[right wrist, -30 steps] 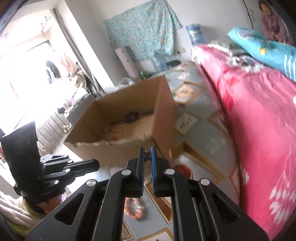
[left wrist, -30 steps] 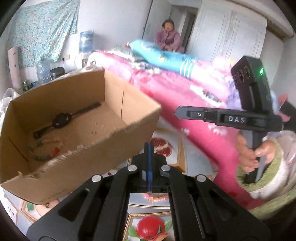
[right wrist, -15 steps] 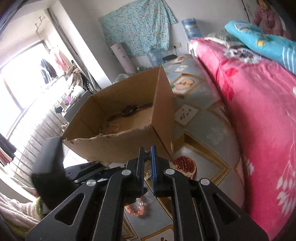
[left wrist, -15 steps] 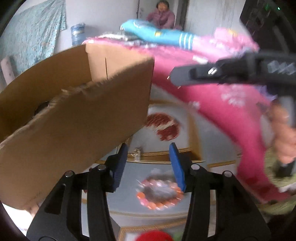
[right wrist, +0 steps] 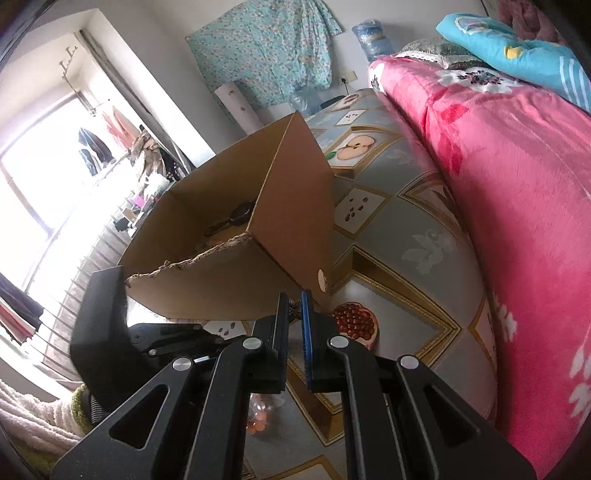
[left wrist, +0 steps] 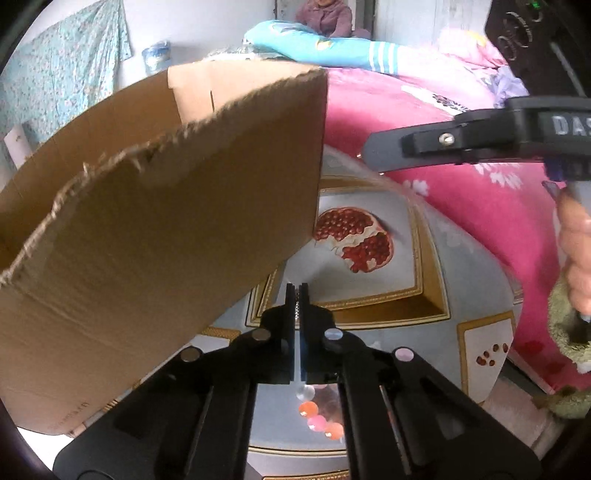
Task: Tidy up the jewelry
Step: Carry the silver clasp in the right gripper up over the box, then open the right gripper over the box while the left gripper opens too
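Note:
A brown cardboard box [left wrist: 159,229] stands on the patterned floor mat; it also shows in the right wrist view [right wrist: 236,266], with a dark watch [right wrist: 231,219] inside. My left gripper [left wrist: 297,301] is low by the box's near corner, its jaws shut on a small silvery metal piece [left wrist: 297,308]. An orange and pink bead bracelet [left wrist: 317,419] lies on the mat under the left gripper and shows in the right wrist view [right wrist: 260,415]. My right gripper [right wrist: 294,308] hangs above the mat, jaws nearly closed with a small dark object [right wrist: 294,307] between the tips.
A bed with a pink blanket [right wrist: 517,192] runs along the right side. A person [left wrist: 325,16] sits at the far end of the bed. The mat [left wrist: 424,266] has fruit pictures, with a pomegranate [left wrist: 354,238] just past the box. A bright window [right wrist: 44,155] and clutter are on the left.
My left gripper opened half a second ago over the bracelet, then shut on a small metal piece while dropping lower beside the box. The right gripper moved closer to the box.

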{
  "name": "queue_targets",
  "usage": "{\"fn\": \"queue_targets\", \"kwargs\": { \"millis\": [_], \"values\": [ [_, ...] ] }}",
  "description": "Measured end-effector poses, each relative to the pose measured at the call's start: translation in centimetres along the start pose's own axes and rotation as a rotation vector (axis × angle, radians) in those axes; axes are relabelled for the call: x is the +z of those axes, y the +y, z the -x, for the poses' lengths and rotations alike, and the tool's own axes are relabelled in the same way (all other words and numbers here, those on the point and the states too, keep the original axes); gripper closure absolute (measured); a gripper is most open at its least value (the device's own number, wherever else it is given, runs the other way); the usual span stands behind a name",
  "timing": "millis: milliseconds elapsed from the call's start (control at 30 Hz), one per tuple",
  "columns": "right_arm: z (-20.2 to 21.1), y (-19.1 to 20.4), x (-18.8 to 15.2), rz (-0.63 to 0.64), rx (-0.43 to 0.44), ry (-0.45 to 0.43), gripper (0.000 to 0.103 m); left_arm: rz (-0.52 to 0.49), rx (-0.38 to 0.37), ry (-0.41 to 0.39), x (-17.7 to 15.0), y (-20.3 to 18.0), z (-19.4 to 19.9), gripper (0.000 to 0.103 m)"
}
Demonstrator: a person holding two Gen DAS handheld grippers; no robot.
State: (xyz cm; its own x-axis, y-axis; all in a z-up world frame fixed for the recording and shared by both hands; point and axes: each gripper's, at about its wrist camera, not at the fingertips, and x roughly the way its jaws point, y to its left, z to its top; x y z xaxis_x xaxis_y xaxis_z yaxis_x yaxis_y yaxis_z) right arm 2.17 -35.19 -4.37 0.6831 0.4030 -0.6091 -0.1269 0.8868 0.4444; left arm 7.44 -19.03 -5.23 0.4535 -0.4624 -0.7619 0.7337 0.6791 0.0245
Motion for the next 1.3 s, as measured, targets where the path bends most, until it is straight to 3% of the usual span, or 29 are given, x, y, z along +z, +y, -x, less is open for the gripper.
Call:
{"fn": "queue_targets", "kwargs": {
  "millis": [167,400,567,700,833,1000,1100,1300],
  "values": [
    [0.6,0.3,0.4,0.005,0.006,-0.023,0.096,-0.005,-0.021,-0.029,0.2,-0.1,1.5,0.102],
    [2.5,2.5,1.8,0.069,0.009,-0.079,0.096,0.073,-0.098,-0.138,0.9,1.2,7.4,0.102],
    [3.4,5.8,4.6,0.176,0.055,-0.111,0.096,0.111,-0.109,-0.23,2.2,3.0,12.4,0.102],
    [2.2,8.6,7.7,0.265,0.087,-0.078,0.096,0.151,-0.086,-0.267,3.5,6.3,14.9,0.102],
    [-1.7,10.3,10.7,0.327,0.061,0.043,0.096,0.216,-0.067,-0.205,5.0,9.8,13.6,0.102],
    [-9.6,10.2,13.0,0.324,-0.017,0.314,0.096,0.34,-0.147,-0.046,5.5,13.4,8.4,0.102],
    [-13.5,9.6,13.8,0.298,-0.026,0.442,0.096,0.398,-0.169,-0.017,4.7,14.6,6.9,0.102],
    [-19.5,10.7,14.3,0.33,-0.083,0.577,0.096,0.464,-0.198,-0.004,3.7,15.9,5.9,0.102]
  ]
}}
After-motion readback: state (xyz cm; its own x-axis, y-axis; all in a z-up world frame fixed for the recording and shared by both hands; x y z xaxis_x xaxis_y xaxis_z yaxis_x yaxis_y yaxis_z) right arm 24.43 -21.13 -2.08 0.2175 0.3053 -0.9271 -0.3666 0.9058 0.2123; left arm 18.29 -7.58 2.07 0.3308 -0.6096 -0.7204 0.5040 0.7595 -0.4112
